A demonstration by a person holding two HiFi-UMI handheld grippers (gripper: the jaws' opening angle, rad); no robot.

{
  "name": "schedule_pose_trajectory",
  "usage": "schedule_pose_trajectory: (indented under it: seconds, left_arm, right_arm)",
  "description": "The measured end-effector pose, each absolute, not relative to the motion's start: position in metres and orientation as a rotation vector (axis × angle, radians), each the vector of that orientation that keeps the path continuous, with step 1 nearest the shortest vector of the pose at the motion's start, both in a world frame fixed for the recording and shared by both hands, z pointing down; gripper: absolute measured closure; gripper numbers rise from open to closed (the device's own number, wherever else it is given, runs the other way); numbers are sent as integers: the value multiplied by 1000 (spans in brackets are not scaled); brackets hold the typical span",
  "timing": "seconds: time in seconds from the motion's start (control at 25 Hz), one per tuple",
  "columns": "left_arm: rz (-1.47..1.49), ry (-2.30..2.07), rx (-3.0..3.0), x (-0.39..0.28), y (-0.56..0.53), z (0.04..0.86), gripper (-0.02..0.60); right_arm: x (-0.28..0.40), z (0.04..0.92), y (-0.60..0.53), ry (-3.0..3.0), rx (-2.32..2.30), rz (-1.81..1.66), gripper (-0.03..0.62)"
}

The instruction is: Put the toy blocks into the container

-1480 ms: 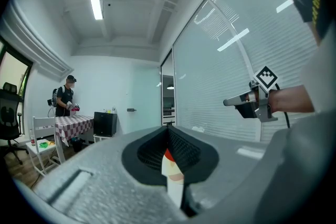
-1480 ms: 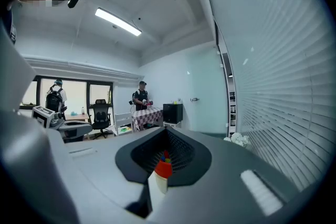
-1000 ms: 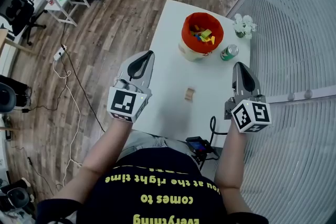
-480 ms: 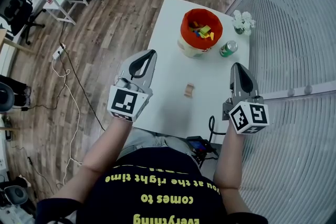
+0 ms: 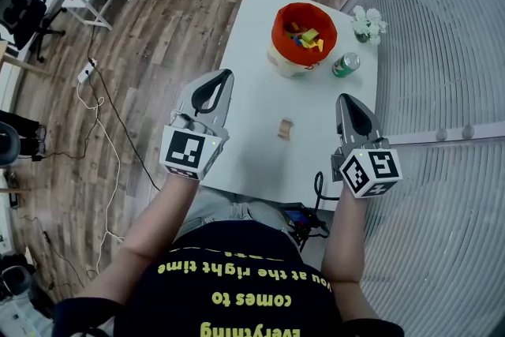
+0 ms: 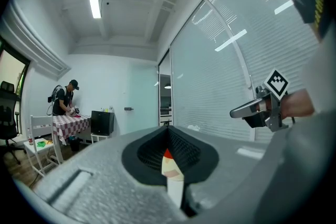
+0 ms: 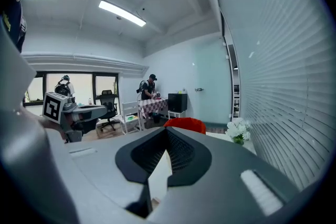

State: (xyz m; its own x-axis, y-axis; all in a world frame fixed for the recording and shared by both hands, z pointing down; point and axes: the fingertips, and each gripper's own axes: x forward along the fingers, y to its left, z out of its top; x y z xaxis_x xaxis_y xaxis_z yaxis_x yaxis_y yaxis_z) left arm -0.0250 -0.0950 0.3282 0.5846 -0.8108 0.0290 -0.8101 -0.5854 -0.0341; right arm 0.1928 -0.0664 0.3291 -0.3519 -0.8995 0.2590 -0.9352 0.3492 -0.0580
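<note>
Hovering over the left edge of the white table (image 5: 256,87), the left gripper (image 5: 228,76) keeps no grip on anything: its jaws are clenched tip to tip, and its own view shows only a narrow slit behind the meeting tips, with nothing caught there. A single small wooden block (image 5: 285,128) lies flat on the table toward the near edge, between the two grippers and apart from both. Farther back, close to the far edge, stands the container (image 5: 278,59), a pale tub with a red rim, holding a heap of coloured blocks (image 5: 306,38). Just right of it a green can (image 5: 346,64) lies near the right edge, and a small bunch of white flowers (image 5: 368,24) sits at the far right corner. Over the right edge hangs the right gripper (image 5: 342,99), its jaws likewise pressed together and empty, its tip pointing toward the far edge.
</note>
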Motion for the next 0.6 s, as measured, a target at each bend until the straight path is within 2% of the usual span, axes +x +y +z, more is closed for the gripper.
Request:
schedule_pose_trajectory:
  seconds: [0.24, 0.32, 0.48, 0.6]
  left_arm:
    - [-91, 1435, -2804, -24, -96, 343, 580]
    - [-98, 1436, -2813, -24, -95, 347, 580]
    - [-103, 1434, -2818, -25, -93, 352, 580]
    - [-106, 1440, -2826, -25, -92, 356, 580]
  right_arm:
    - [168, 372, -65, -2436, 1465, 416, 585]
    - [160, 385, -64, -2433, 1402, 455, 531]
    - [154, 405, -63, -2406, 1343, 473, 531]
    - [152, 422, -61, -2381, 1296, 518, 505]
